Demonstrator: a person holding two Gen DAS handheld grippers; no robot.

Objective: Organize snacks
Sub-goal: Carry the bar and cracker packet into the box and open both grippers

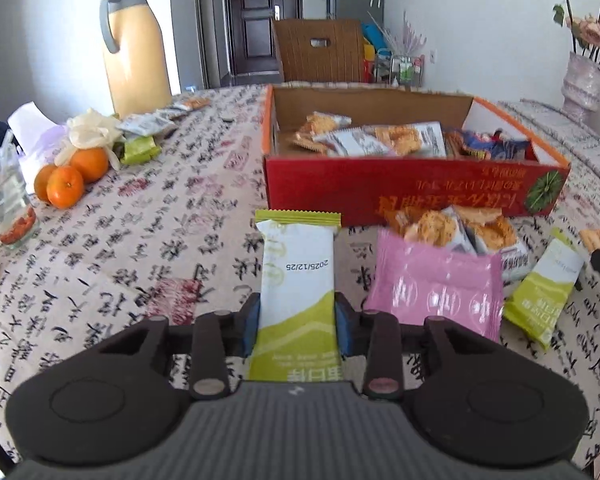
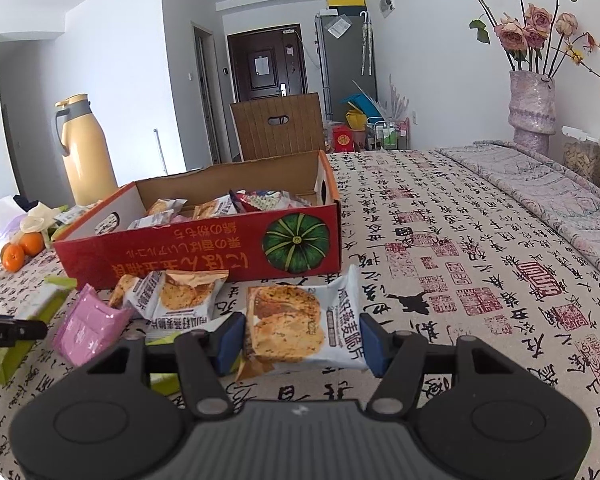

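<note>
My left gripper (image 1: pixel 299 326) is shut on a white-and-green snack packet (image 1: pixel 296 280), held upright in front of the red cardboard box (image 1: pixel 400 192). The box holds several snack packets (image 1: pixel 380 140). My right gripper (image 2: pixel 302 342) is shut on a cracker packet (image 2: pixel 296 326) with a white label, just above the tablecloth near the box's front (image 2: pixel 204 256). Loose on the table lie a pink packet (image 1: pixel 436 286), cracker packets (image 1: pixel 460 230) and another green packet (image 1: pixel 544 292). The pink packet (image 2: pixel 86 326) and cracker packets (image 2: pixel 172 296) also show in the right wrist view.
A yellow thermos (image 1: pixel 134 48), oranges (image 1: pixel 70 178), a glass (image 1: pixel 4 200) and more packets (image 1: pixel 144 136) stand at the left. A flower vase (image 2: pixel 532 108) stands at the far right. A wooden chair (image 1: pixel 320 50) stands behind the table.
</note>
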